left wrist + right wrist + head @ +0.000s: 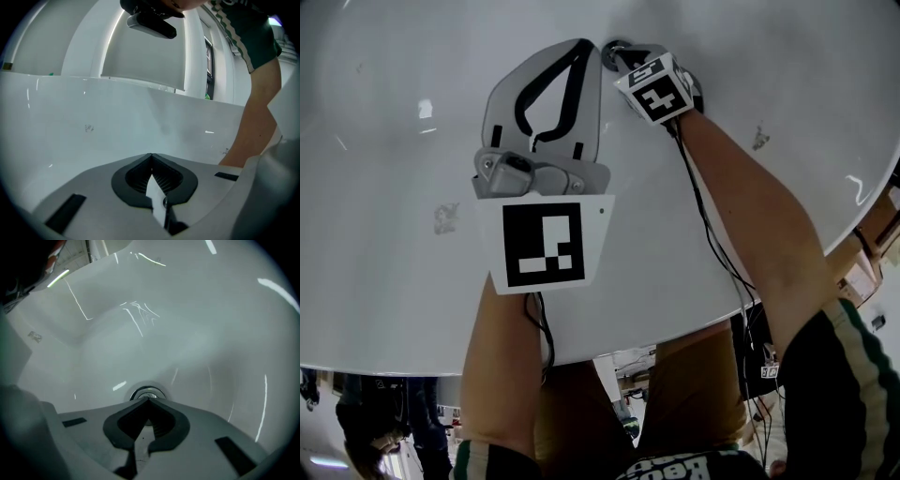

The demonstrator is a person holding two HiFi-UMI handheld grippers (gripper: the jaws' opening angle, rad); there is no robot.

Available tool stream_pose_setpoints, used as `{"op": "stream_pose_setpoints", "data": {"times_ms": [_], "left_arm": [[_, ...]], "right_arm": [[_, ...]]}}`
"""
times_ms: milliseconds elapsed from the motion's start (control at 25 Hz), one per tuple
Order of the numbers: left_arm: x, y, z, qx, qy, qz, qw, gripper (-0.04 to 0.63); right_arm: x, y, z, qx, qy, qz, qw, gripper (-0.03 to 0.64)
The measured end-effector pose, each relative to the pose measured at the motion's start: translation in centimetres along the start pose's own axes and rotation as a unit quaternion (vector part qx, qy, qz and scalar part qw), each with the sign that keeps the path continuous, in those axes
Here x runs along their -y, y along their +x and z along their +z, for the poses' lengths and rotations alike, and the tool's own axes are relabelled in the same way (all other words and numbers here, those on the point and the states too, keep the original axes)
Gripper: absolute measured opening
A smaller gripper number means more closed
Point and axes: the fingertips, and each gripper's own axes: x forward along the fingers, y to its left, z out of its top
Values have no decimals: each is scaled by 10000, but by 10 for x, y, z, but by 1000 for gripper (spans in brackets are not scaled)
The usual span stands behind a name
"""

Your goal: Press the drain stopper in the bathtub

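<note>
Both tongs closed together on nothing: right tongs (149, 401) tip-down just over round chrome drain stopper (147, 393) in white glossy bathtub (197, 324), left tongs (151, 156) idle beside, press seemingly not yet done.

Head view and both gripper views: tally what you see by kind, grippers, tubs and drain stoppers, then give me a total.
Grippers: 2, the left gripper and the right gripper, both with jaws together
Bathtub: 1
Drain stopper: 1
Total: 4
</note>
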Motion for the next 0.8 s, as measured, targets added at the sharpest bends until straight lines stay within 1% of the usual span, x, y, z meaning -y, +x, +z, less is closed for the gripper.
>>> {"op": "stream_pose_setpoints", "data": {"times_ms": [120,240,360,440,520,640,800], "left_arm": [[-1,-1,-1,-3,-24,16,10000,6],[-1,0,0,28,-32,19,10000,6],[-3,-1,-3,-21,71,6,10000,6],[-3,-2,-7,-82,47,27,10000,6],[-2,0,-8,-93,2,40,9999,6],[0,1,-6,-84,122,54,9999,6],[-2,2,-6,-80,167,87,9998,6]], "right_arm": [[-3,6,-3,-133,52,26,9999,11],[0,3,-3,-139,-73,-171,9997,11],[-1,6,-2,-223,-92,-294,9993,11],[-3,9,-1,-306,-116,-228,9992,11],[-3,9,-1,-335,-273,-99,9990,11],[-2,6,-2,-310,-339,58,9989,11],[-1,6,0,-197,-308,-47,9993,11]]}}
